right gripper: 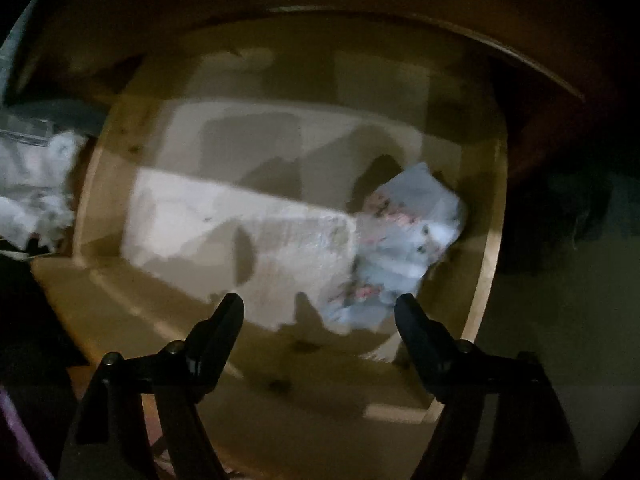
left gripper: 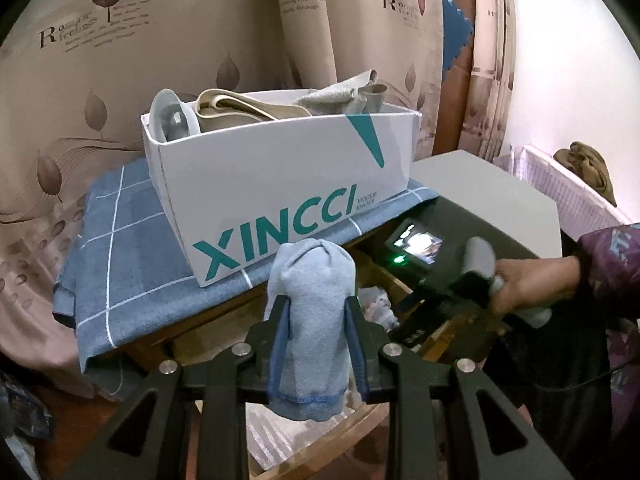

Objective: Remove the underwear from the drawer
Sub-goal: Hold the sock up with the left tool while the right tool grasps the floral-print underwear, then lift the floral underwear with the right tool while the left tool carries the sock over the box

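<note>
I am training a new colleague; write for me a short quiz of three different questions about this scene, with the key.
1. True or false: the left tongs are shut on a folded light blue cloth garment.
2. Which item lies in the open wooden drawer under the right tongs? A) a floral-printed pale garment B) a red shoe C) a book
3. Fill in: the white cardboard shoebox with teal letters stands on a blue checked ____.

Key: 1 true; 2 A; 3 cloth.

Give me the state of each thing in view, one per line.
Left claw: shut on the rolled light blue underwear, held clear of the drawer.
Right claw: open, empty, pointing down into the drawer.
Drawer: open.
Floral underwear: lying in the drawer, untouched.
Shoe box: lidless, full.
</note>
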A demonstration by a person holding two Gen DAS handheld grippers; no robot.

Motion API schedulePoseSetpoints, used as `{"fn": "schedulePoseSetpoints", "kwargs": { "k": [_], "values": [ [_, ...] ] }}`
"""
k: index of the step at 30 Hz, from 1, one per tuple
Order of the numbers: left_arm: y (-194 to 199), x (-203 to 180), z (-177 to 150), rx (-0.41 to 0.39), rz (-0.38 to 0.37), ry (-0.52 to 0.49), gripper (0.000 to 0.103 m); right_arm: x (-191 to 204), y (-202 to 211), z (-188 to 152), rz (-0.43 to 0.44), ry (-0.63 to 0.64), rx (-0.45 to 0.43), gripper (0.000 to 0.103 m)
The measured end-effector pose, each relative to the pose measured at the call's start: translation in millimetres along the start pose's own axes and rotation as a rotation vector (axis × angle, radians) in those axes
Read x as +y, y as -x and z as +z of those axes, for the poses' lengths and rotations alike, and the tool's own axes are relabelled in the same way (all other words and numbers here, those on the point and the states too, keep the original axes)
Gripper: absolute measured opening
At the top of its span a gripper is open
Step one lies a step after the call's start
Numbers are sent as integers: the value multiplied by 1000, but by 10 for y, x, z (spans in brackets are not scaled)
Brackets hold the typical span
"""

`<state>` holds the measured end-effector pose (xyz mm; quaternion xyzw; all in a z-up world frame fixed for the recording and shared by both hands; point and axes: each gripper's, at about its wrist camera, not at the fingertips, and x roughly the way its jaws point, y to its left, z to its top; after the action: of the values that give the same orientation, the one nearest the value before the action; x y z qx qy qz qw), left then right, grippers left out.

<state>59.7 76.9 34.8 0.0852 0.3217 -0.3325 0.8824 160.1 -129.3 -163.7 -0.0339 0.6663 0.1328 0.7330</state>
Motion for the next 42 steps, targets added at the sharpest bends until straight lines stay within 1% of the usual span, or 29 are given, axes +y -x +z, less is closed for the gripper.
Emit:
{"fn": "schedulePoseSetpoints", "kwargs": {
  "k": [3,6,8,11,13,16,19,20,21,22,23,27,28,32,33,34,35,37,39,42],
  "values": [
    [0,30,-6,-1,3,11,28,-31,-102,115,-51,-4,22,76],
    [-5,50,-17,0,1,19,28,-50,-177,206,-73,5,34,76],
    [-15,70,-20,4,-9,31,28,-32,-236,258,-94,29,42,76],
    [-34,75,-24,7,-4,33,28,-12,-337,324,-143,68,62,76],
    [-43,78,-22,10,-5,37,28,-25,-391,374,-142,68,85,76],
    [-62,72,-24,16,-5,34,28,-108,-468,459,-133,34,124,76],
    [-79,71,-25,21,3,30,29,-118,-506,455,-137,35,151,76],
    [-82,76,-24,23,1,33,29,-112,-506,459,-143,43,149,74],
    [-85,81,-23,24,2,35,29,-100,-514,473,-152,59,149,62],
    [-87,84,-23,25,6,35,29,-88,-527,469,-188,86,150,39],
    [-88,88,-25,24,8,35,29,-80,-539,467,-221,102,146,29],
    [-91,105,-31,25,12,40,29,-55,-493,431,-227,145,115,15],
    [-91,113,-34,26,9,44,29,-46,-472,412,-227,152,107,13],
    [-73,148,-37,19,7,59,30,61,-277,315,-189,188,51,11],
    [-68,153,-36,18,9,60,30,82,-226,291,-173,187,49,11],
    [-63,156,-35,16,12,61,30,84,-190,250,-120,165,56,10],
    [-56,161,-37,14,11,63,30,79,-173,219,-109,163,46,10],
    [-46,164,-38,12,8,66,30,165,-70,133,-139,201,3,10],
    [-51,160,-34,11,11,61,30,174,76,86,-101,179,-37,10],
    [-52,147,-37,13,10,54,30,142,288,-8,-76,158,-107,10]
  ]
}}
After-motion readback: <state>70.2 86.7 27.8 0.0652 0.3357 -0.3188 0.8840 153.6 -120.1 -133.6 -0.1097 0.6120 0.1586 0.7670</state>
